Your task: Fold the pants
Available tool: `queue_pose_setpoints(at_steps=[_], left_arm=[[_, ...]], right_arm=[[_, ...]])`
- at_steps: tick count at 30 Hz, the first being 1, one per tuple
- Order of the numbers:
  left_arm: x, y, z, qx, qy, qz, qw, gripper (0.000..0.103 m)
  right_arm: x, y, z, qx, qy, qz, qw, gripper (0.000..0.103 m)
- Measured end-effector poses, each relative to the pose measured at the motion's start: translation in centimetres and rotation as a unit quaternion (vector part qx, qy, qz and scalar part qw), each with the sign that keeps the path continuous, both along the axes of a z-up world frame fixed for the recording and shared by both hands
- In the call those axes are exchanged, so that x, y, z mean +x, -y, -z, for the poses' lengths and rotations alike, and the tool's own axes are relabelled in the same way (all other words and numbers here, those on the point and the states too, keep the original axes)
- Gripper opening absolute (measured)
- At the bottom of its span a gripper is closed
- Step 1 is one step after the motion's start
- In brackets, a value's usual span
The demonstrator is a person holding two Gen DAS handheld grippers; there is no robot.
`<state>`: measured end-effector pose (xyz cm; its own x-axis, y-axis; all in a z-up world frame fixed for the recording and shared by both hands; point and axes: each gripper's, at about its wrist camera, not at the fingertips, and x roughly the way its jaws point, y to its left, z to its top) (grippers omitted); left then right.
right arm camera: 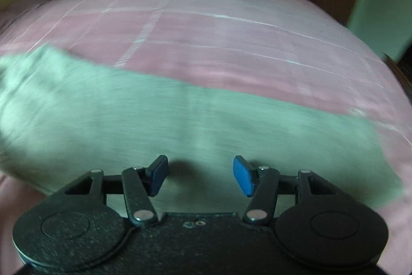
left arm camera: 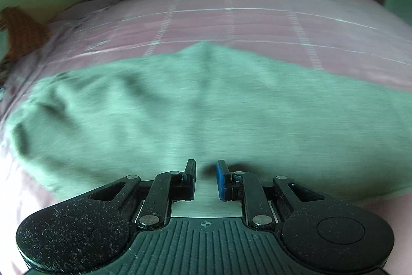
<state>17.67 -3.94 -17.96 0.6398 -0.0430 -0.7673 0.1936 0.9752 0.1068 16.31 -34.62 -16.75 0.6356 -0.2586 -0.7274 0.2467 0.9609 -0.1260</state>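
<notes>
Lying flat across the near edge of the bed (left arm camera: 257,25), the green pants (left arm camera: 180,107) span left to right on the pink sheet. Left gripper (left arm camera: 206,169) hovers over the near hem, fingers narrowly parted, gripping nothing. Right gripper (right arm camera: 200,169) hangs above the pants, fingers spread wide. Both views blurred.

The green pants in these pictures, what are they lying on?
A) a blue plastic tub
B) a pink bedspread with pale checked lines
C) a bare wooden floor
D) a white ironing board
B: the green pants are spread flat over a pink bedspread crossed by pale lines, which shows beyond and beside the cloth in both wrist views, with both pairs of tongs open above it.
</notes>
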Motion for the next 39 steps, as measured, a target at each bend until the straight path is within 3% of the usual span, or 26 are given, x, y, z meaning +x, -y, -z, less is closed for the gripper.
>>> queue_pose_setpoints(at_steps=[3,8,12,16,18,21,22,25,27,31,34,39], left_arm=[[-0.5,3.7,-0.2,-0.024,-0.016,0.036,0.9989,0.017],[-1.9,10.7,0.1,-0.047,-0.033,0.09,0.9943,0.017],[-3.3,15.0,0.4,-0.045,-0.038,0.118,0.9912,0.017],[-3.8,16.4,0.9,-0.032,-0.045,0.121,0.9912,0.017],[-3.6,16.3,1.1,-0.034,-0.049,0.123,0.9907,0.017],[-3.5,15.9,0.8,-0.04,-0.058,0.119,0.9905,0.017],[-3.7,16.0,0.7,-0.038,-0.057,0.119,0.9905,0.017],[-4.0,16.4,1.4,-0.012,-0.04,0.135,0.99,0.017],[-4.1,16.8,1.6,0.0,-0.031,0.14,0.9897,0.017],[-2.9,15.5,0.4,-0.038,-0.059,0.123,0.99,0.017],[-2.1,13.6,-0.6,-0.056,-0.054,0.102,0.9917,0.017],[0.2,7.5,-1.4,-0.081,-0.052,0.034,0.9948,0.017]], right_arm=[[-2.6,4.9,-0.5,0.038,-0.001,0.056,0.998,0.056],[-7.1,11.9,-1.2,0.09,0.013,0.152,0.984,0.056],[-9.8,16.7,-0.7,0.15,0.031,0.228,0.962,0.055],[-10.2,19.1,-0.4,0.202,0.062,0.262,0.942,0.054],[-9.5,19.8,-0.1,0.208,0.072,0.271,0.937,0.042],[-9.1,20.4,0.2,0.228,0.09,0.292,0.924,0.016],[-8.9,20.2,0.0,0.23,0.099,0.286,0.925,0.015],[-8.4,19.1,-0.2,0.17,0.087,0.267,0.945,0.015],[-8.3,19.3,0.5,0.167,0.079,0.268,0.945,0.015],[-8.4,18.6,-1.4,0.161,0.101,0.27,0.944,0.014],[-7.9,17.6,-3.2,0.148,0.116,0.252,0.949,0.014],[-4.8,11.3,-7.3,0.119,0.154,0.147,0.97,0.014]])
